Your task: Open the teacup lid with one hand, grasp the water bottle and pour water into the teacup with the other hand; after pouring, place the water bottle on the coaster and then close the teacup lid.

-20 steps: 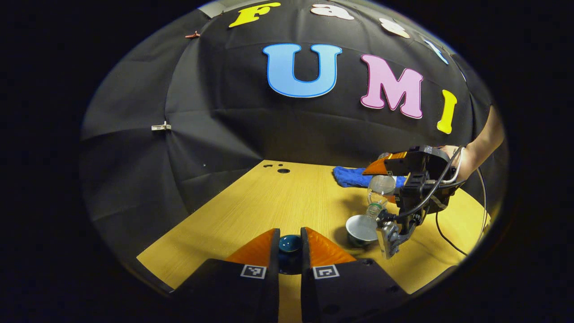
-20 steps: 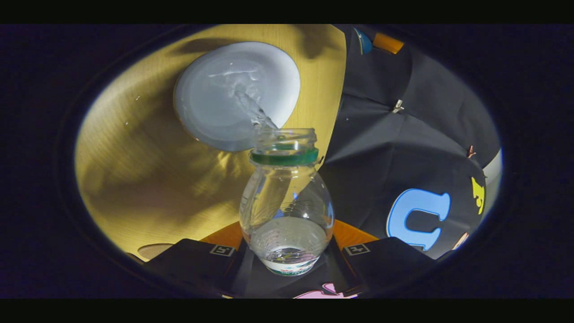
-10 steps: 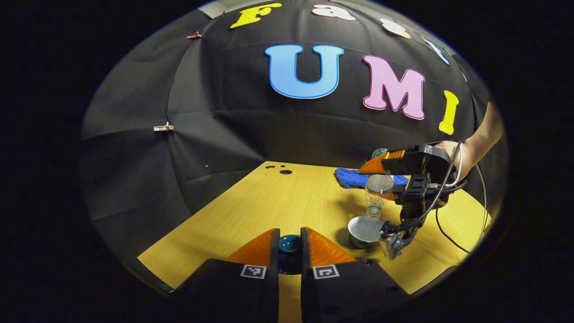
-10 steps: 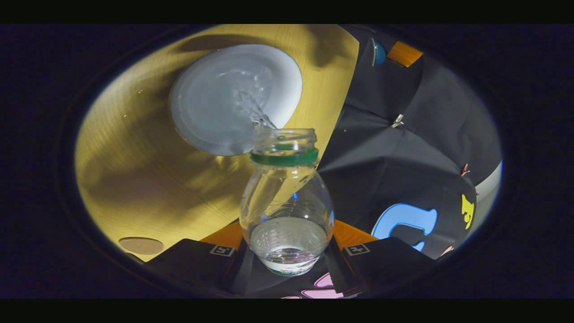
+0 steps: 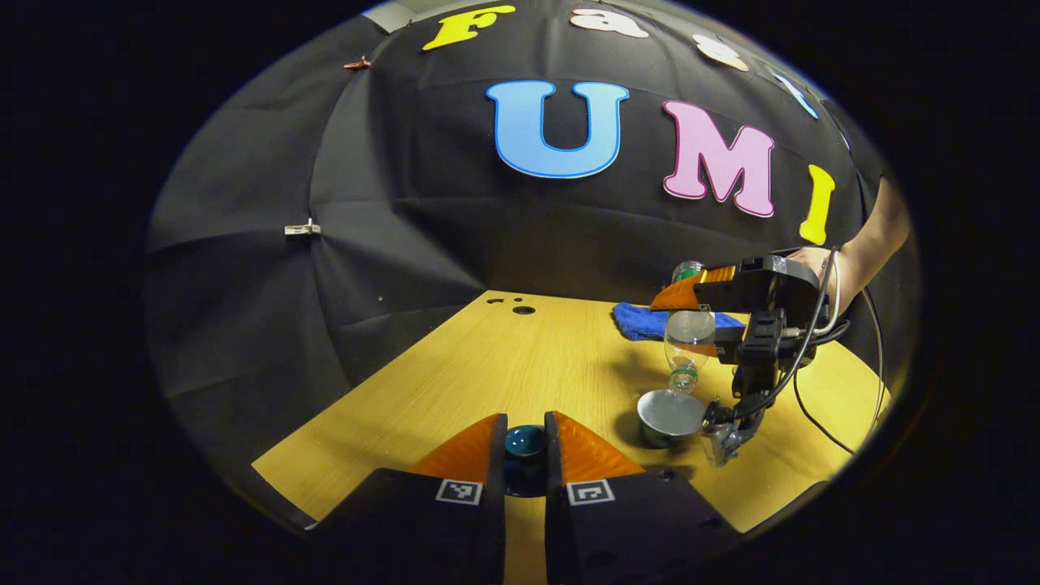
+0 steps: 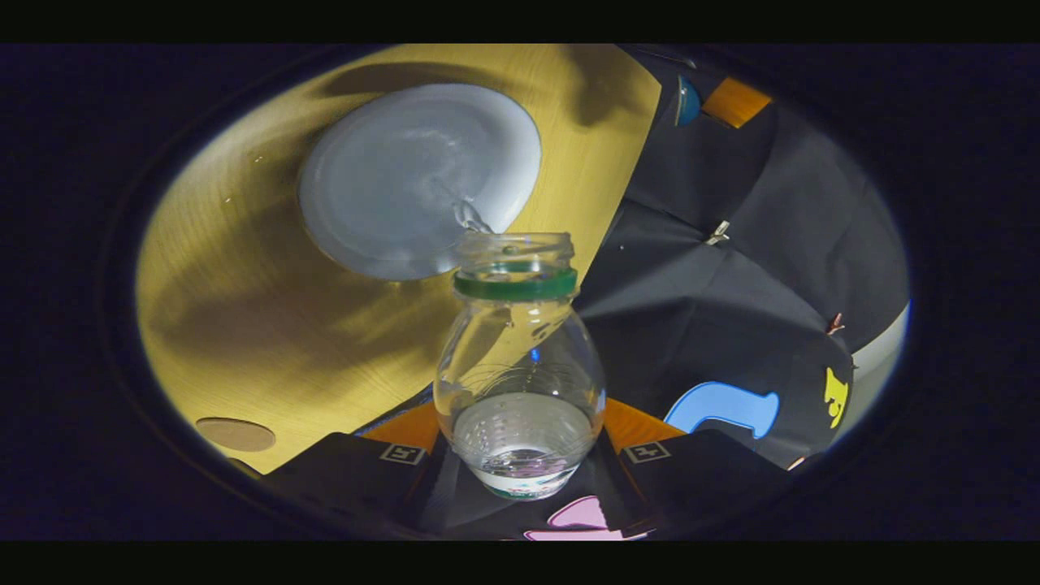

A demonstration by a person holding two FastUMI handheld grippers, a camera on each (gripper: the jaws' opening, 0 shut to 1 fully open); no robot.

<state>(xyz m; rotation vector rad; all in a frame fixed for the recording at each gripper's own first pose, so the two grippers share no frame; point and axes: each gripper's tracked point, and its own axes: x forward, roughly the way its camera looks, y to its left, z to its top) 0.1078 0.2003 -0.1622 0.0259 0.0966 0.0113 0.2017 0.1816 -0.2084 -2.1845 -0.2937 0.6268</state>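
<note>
My left gripper [image 5: 525, 443] is shut on the dark teal teacup lid [image 5: 524, 444], held low over the table's near edge. To its right stands the open teacup [image 5: 668, 416], pale inside. Above it the clear water bottle [image 5: 689, 341] with a green neck ring tilts mouth down, my right gripper [image 5: 696, 325] shut on its body. In the right gripper view the bottle [image 6: 520, 366] sits between the fingers of my right gripper [image 6: 520, 443], and a thin trickle falls into the teacup [image 6: 406, 183]. The round coaster [image 6: 236, 434] lies at the lower left.
The wooden table [image 5: 455, 374] has small holes [image 5: 522, 309] at its back edge. A blue cloth [image 5: 642, 319] lies behind the bottle. A person's hand [image 5: 821, 264] holds the right gripper, and a cable hangs from it over the table's right side.
The stream from the bottle has thinned from a strong pour to a trickle. The right gripper and bottle drifted slightly right and up. The left gripper holds still with the lid.
</note>
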